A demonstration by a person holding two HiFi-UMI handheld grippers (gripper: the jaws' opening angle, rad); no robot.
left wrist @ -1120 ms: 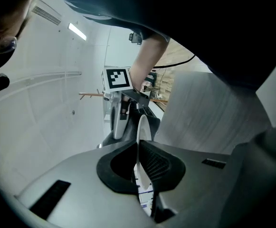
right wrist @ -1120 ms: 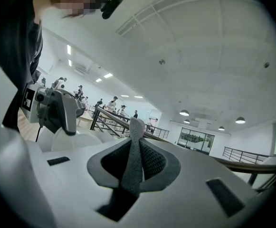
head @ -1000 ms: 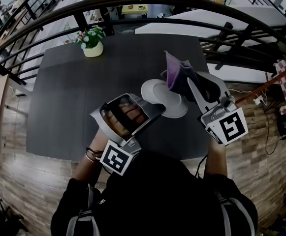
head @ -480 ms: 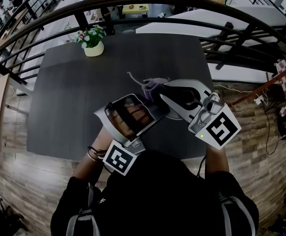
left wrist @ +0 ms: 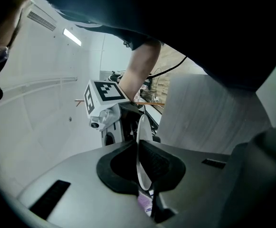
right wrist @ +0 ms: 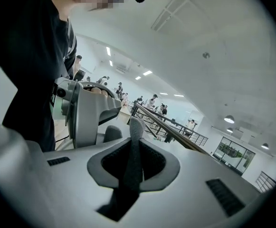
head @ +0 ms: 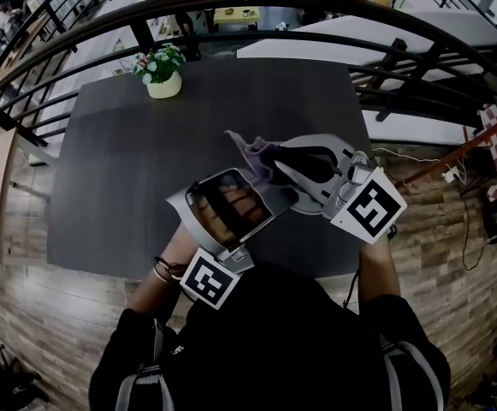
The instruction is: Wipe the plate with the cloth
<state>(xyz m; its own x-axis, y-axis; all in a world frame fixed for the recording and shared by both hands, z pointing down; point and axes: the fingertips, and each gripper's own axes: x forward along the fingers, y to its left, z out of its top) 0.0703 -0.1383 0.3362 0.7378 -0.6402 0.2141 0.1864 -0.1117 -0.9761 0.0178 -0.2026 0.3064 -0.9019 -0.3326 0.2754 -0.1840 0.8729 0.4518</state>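
- The plate (left wrist: 141,148) stands on edge between the jaws of the left gripper (left wrist: 141,167), which clamp it narrowly. The left gripper view shows only its thin white rim, and the lower end of the rim sinks out of sight between the pads.
- In the head view the plate is almost wholly hidden behind the left gripper's body, above the near part of the dark table (head: 120,161). Its face cannot be made out.
- The cloth (head: 255,154) is purple. A fold of it is pinched in the right gripper (right wrist: 134,158), whose jaws are drawn in tight on it.
- In the right gripper view the cloth reads as grey, and its lower end drops into the dark gap under the jaws.
- The cloth's loose end pokes out past the right gripper's tips, just beside the left gripper. A small purple scrap shows at the foot of the plate's rim, but whether it presses on the plate cannot be told.
- A flower pot (head: 161,77) sits at the table's far corner, well apart from both grippers.
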